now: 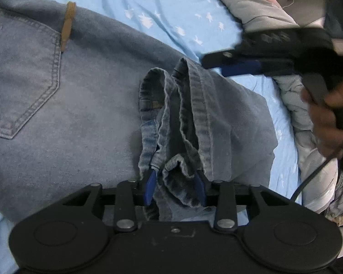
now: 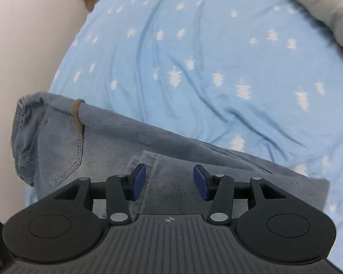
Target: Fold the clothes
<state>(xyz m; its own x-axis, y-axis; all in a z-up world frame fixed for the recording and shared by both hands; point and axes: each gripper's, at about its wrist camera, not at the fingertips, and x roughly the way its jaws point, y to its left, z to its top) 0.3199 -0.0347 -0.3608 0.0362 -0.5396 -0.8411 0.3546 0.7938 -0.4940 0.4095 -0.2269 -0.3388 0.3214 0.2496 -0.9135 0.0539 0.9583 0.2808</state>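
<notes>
Light blue jeans [image 1: 68, 114] lie folded on the bed, back pocket [image 1: 22, 80] up, a brown tag [image 1: 67, 25] at the waist. My left gripper [image 1: 175, 182] hovers over the bunched leg hems [image 1: 180, 118]; its jaws stand apart with hem fabric lying loosely between the blue pads [image 1: 150, 183]. My right gripper [image 1: 219, 62] shows blurred at the upper right, held by a hand [image 1: 327, 118]. In the right wrist view the right gripper [image 2: 169, 180] is open over the jeans [image 2: 125, 141], with nothing between its pads [image 2: 139, 181].
A light blue sheet [image 2: 194, 68] with white stars covers the bed. A grey quilt [image 1: 263, 6] is heaped along the right side, also seen as quilt [image 2: 331, 11]. A pale wall [image 2: 22, 45] borders the bed on the left. A black cable [image 1: 308, 178] hangs from the right gripper.
</notes>
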